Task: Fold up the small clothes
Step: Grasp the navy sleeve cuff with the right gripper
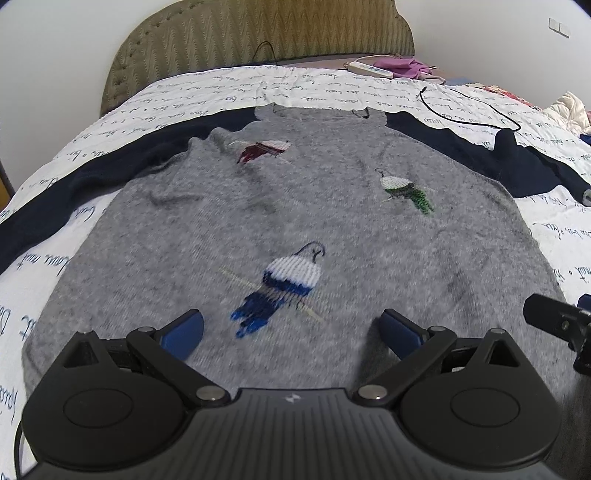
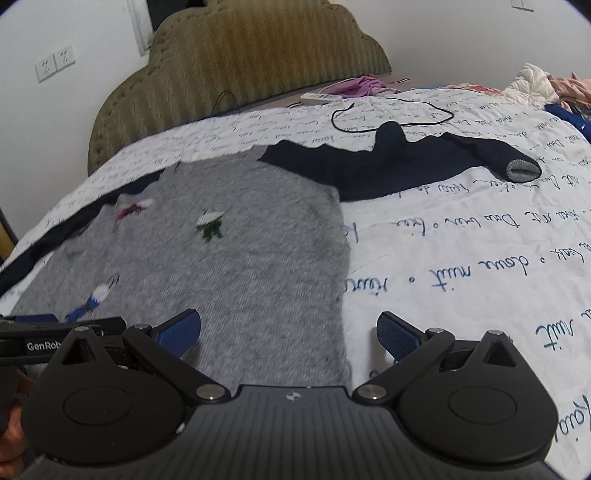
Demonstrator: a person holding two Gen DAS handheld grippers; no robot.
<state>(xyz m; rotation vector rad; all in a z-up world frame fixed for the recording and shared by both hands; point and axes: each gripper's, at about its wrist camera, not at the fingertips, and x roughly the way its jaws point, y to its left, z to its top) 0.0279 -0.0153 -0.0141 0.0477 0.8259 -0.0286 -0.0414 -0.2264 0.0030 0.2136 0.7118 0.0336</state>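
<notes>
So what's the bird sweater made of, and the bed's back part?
The sweater looks like fuzzy grey knitted wool or a wool-like yarn; its surface is hairy and matte. The headboard seems padded olive fabric, ribbed in zigzags, stud-trimmed.

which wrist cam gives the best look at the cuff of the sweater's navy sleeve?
Right wrist. The navy sleeve lies stretched over the bedspread and its cuff faces the camera, grey lining showing. In the left wrist view, the same sleeve runs to the frame's right edge, the cuff mostly cut off.
</notes>
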